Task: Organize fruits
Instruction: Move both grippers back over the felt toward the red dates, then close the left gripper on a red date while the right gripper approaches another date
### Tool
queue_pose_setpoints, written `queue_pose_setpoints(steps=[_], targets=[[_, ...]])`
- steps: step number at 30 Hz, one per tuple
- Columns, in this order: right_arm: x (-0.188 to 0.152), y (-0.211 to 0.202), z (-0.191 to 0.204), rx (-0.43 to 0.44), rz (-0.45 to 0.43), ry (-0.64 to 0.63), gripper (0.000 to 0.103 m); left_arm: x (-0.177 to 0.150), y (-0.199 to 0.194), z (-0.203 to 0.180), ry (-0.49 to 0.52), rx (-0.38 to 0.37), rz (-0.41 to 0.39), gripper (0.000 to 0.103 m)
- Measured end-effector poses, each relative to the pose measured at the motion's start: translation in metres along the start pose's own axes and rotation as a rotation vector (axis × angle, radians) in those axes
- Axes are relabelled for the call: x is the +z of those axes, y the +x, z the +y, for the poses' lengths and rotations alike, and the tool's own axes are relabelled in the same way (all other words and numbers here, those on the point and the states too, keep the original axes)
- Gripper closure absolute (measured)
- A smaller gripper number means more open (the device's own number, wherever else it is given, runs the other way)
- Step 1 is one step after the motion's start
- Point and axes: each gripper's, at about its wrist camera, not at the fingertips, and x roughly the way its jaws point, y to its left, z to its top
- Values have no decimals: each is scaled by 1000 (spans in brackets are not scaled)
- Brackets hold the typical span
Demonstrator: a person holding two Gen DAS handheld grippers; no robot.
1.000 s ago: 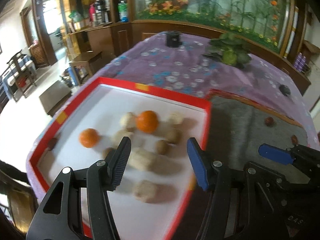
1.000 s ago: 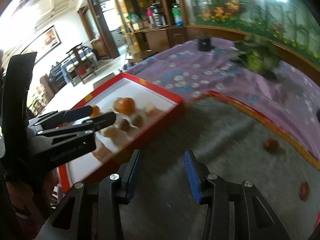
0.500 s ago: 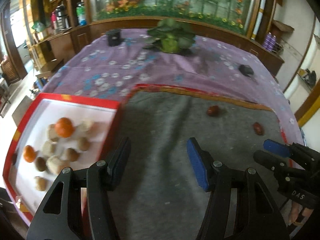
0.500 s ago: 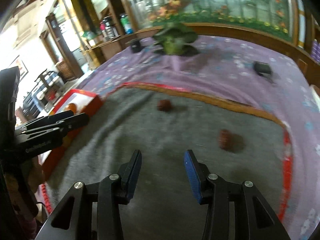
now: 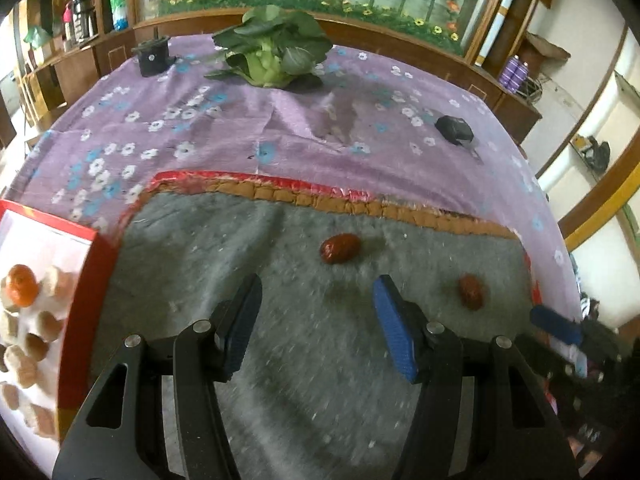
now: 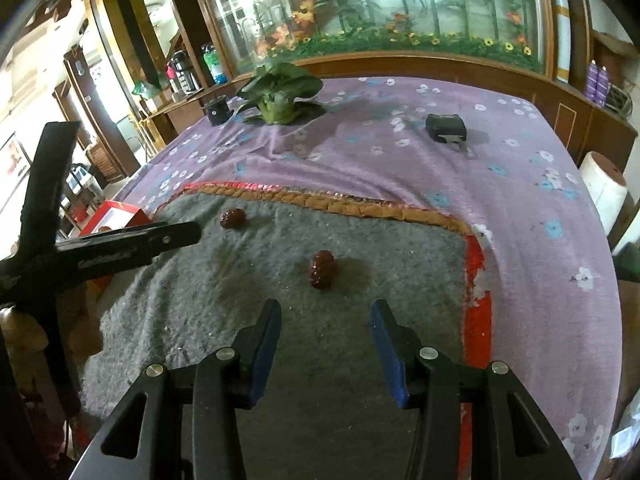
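Note:
Two red dates lie on the grey felt mat (image 5: 280, 360). In the left wrist view one date (image 5: 340, 249) is just ahead of my left gripper (image 5: 318, 320), which is open and empty; the other date (image 5: 470, 292) lies to its right. In the right wrist view my right gripper (image 6: 324, 344) hovers just short of a date (image 6: 322, 269), its jaws opening with nothing between them; the second date (image 6: 233, 218) lies farther left. The red-rimmed white tray (image 5: 92, 280) at the left holds an orange (image 5: 20, 290) and several pale brown fruits.
A purple flowered cloth (image 5: 240, 120) covers the table beyond the mat. On it sit a leafy green vegetable (image 5: 272, 52), a black cup-like object (image 5: 152, 56) and a small black device (image 6: 446, 126). A white roll (image 6: 604, 188) stands past the right edge.
Both grippers have swung right, away from the tray and over the grey mat. The two dates now lie close in front of them. The tray has slid to the left edge.

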Motion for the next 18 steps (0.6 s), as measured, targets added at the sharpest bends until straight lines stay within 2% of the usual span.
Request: queue_pose_setpoints(steps=[7,15,17,18], targets=[[2,6,-7,28,-1,2,57,12,20,-9,-18,34,5,45],[4,14,-14,35,10,13,57,14,39,-15,14,54,21,46],[4,16,-14,34,15,14,57,13,41,-15,38,80,16,70],[4,16,-14,34,16,13,57,12,40,-13,53,93,11,76]])
